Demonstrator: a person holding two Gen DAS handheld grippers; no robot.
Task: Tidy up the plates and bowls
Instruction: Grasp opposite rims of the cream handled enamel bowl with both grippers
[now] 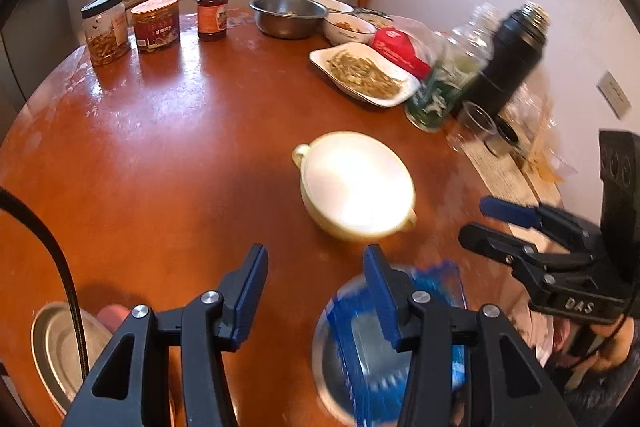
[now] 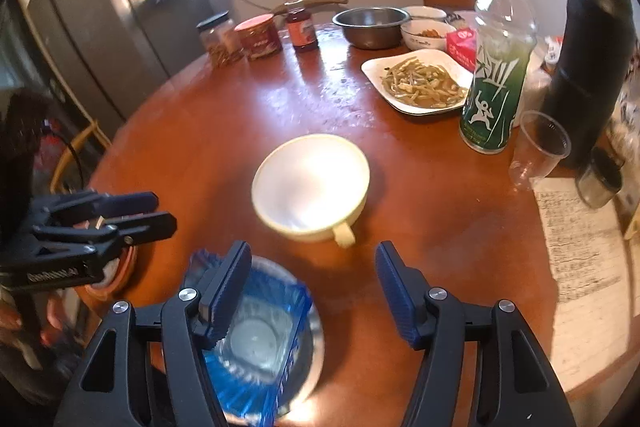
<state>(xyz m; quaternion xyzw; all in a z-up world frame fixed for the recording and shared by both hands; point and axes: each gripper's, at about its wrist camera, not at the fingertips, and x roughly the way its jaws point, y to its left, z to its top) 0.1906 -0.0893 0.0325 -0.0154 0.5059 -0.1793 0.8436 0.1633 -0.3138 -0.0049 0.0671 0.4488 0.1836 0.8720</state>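
A blue ribbed glass dish [image 2: 260, 343] sits inside a shallow steel plate [image 2: 314, 343] near the table's front edge. My right gripper [image 2: 312, 291] is open above it, its left finger over the dish's rim and nothing pressed between the pads. My left gripper [image 1: 316, 287] is also open and empty, its right finger over the same blue dish [image 1: 436, 287]. A cream bowl [image 1: 356, 187] with small handles stands empty mid-table, just beyond both grippers. Each gripper shows in the other's view: the right gripper [image 1: 482, 221] and the left gripper [image 2: 154, 213].
Another steel plate [image 1: 52, 343] lies at the front left. At the back stand jars [image 1: 106, 27], a sauce bottle [image 1: 212, 9], a steel bowl [image 1: 288, 15] and a white plate of food [image 1: 364, 73]. On the right are a green bottle [image 2: 496, 83], a black flask [image 2: 588, 67], a plastic cup [image 2: 540, 151] and papers [image 2: 580, 247].
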